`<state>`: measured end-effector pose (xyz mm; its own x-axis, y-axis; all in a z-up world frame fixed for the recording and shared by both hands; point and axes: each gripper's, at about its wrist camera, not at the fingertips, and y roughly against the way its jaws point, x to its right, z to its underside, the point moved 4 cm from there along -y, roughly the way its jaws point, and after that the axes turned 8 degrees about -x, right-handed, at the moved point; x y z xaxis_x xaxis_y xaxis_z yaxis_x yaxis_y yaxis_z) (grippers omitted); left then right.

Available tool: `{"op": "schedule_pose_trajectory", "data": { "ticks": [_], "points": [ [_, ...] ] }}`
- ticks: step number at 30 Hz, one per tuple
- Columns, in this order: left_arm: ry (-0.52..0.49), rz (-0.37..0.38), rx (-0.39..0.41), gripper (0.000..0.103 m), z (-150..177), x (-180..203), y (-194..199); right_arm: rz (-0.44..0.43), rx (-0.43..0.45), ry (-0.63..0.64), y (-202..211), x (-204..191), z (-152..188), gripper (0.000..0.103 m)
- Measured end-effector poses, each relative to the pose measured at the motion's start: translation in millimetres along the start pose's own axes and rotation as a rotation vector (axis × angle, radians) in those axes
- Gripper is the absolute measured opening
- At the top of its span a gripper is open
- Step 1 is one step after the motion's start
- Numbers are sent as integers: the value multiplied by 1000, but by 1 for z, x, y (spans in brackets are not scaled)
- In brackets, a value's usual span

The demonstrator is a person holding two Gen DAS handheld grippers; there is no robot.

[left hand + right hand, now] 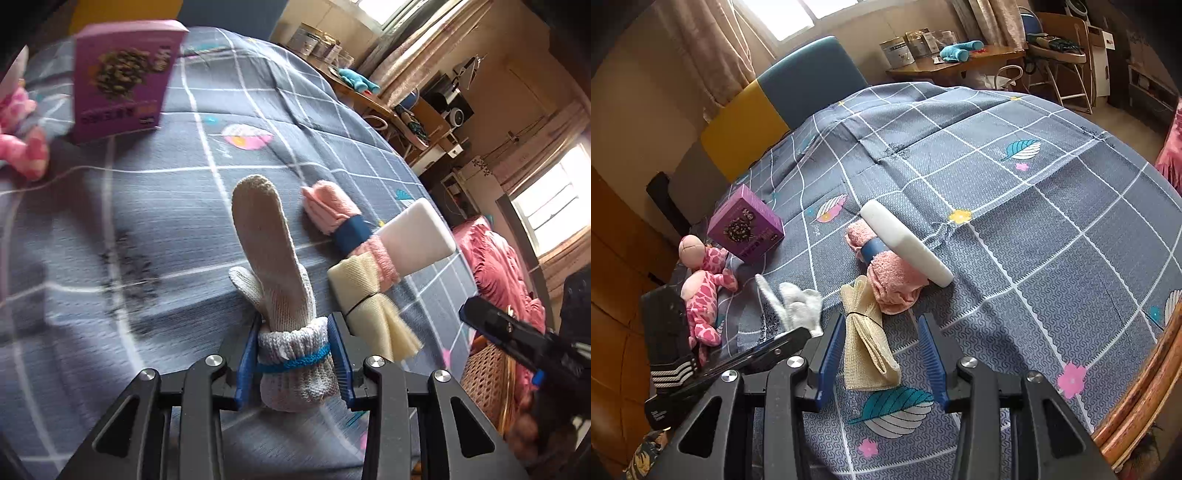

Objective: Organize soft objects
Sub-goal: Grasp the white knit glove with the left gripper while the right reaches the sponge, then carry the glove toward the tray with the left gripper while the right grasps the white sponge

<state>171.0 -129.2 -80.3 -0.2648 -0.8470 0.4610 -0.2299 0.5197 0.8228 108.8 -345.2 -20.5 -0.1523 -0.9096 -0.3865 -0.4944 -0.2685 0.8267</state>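
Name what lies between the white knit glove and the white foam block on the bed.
The cream rolled cloth and pink rolled towel lie between the glove and the block, clearest in the right wrist view.

A home bedroom: a quilted bed with padded headboard, window curtains, cluttered wooden desk.

Grey checked bedspread, white glove, pink towel, purple box.

The right gripper stands open around a cream cloth. A pink towel lies at twelve o'clock. At ten o'clock is maybe a white glove.
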Motion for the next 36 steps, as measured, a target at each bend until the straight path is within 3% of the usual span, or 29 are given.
{"op": "schedule_pose_trajectory", "data": {
  "ticks": [4, 9, 15, 22, 23, 25, 30, 33, 36],
  "points": [
    [-12, -68, 27, 37, 18, -23, 29, 28, -7, -10, -1, 2, -2, 41],
    [-20, -101, 72, 37, 40, -41, 62, 107, -11, 33, -6, -5, -17, 45],
    [-11, -93, 124, 37, 60, -49, 93, 234, -35, 122, -24, -15, -47, 46],
    [-8, -84, 159, 37, 68, -50, 111, 301, -90, 195, -54, -19, -63, 46],
    [-7, -84, 164, 37, 68, -51, 112, 301, -97, 207, -57, -20, -63, 43],
    [-9, -86, 171, 37, 71, -50, 116, 329, -104, 223, -62, -21, -63, 25],
    [-35, -111, 200, 37, 79, -46, 128, 371, 9, 281, -41, -39, -63, 23],
    [-30, -120, 213, 37, 82, -47, 134, 331, 85, 297, -18, -58, -63, 23],
    [-22, -141, 234, 37, 85, -50, 143, 197, 99, 320, -6, -87, -55, 24]
  ]
}}
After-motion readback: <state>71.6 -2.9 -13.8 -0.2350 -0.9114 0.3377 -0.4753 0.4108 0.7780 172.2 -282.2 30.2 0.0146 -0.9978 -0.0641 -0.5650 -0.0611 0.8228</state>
